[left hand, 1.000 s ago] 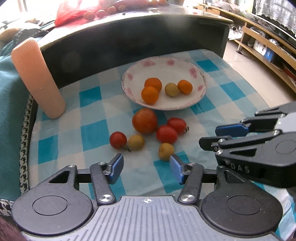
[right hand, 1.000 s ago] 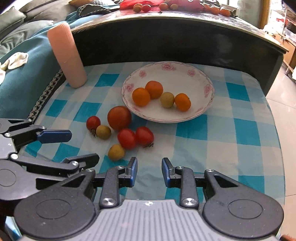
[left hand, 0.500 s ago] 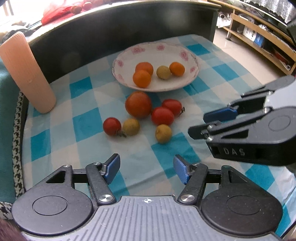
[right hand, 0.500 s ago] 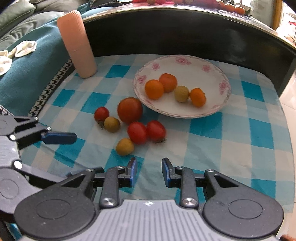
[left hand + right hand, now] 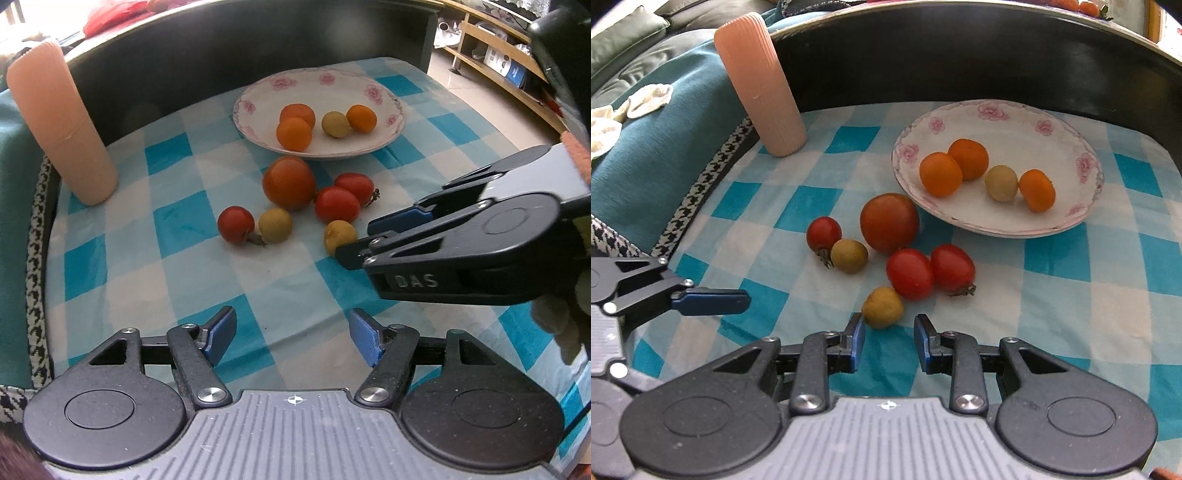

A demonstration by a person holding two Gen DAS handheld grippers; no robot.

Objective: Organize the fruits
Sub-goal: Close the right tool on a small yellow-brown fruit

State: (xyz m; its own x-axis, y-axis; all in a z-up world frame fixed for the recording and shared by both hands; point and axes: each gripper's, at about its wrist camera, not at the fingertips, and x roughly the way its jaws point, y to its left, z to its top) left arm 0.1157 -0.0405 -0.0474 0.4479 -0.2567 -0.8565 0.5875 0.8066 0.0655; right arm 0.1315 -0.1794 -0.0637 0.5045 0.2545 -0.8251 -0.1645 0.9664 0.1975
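My right claw (image 5: 889,338) is spread wide, low over the checked cloth (image 5: 1071,306), its tips just short of the nearest yellow fruit (image 5: 882,307). That fruit lies loose in front of the plate (image 5: 1008,122), beside two red tomatoes (image 5: 910,273). I judge this the approach for a pick: push forward until the fingers straddle it, then close gently. My left claw (image 5: 291,330) hangs back, also spread, holding nothing.
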